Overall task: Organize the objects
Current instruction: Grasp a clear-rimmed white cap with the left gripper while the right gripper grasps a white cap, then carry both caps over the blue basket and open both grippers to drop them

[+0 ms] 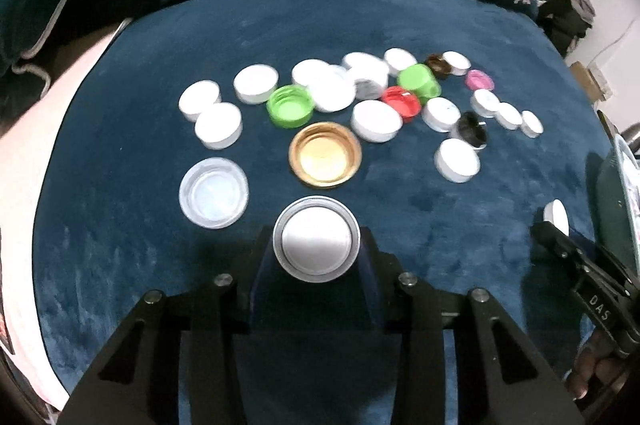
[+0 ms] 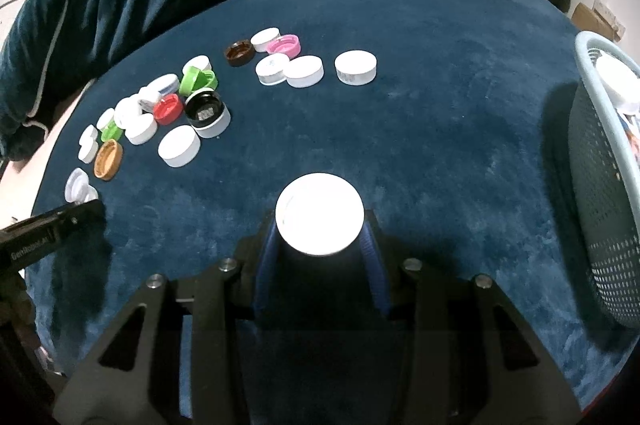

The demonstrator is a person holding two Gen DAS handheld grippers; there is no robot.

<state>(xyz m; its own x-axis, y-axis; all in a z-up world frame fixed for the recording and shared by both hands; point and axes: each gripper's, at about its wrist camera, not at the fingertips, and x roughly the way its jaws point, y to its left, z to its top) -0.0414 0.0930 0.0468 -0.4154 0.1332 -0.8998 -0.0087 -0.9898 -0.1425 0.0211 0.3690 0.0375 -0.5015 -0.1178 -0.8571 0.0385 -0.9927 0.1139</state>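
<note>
You're gripping a silver metal lid (image 1: pixel 317 239) in the left gripper (image 1: pixel 317 245), fingers closed on its two sides, lid held flat with its top facing up, low centre of the left wrist frame. The right gripper (image 2: pixel 320 225) is doing the same with a white cap (image 2: pixel 320 219), pinched between the blue finger pads (image 2: pixel 370 245), low centre of the right wrist frame. Both loads are hanging over the blue velvet cloth (image 2: pixel 440 129), which looks like a covered table. The loose pile of caps (image 1: pixel 352 97) is sitting mid-frame ahead of the left gripper; the gold lid (image 1: pixel 325 155) and the clear lid (image 1: pixel 213 191) are lying just beyond the silver one. Key relation: the mesh basket (image 2: pixel 600 185) is standing at the right edge of the right wrist frame, so the right gripper is the nearer one, and the white cap is lying left of the basket rim. If the basket is the drop point, that's a sideways carry to the right; the left gripper is well apart from it.
</note>
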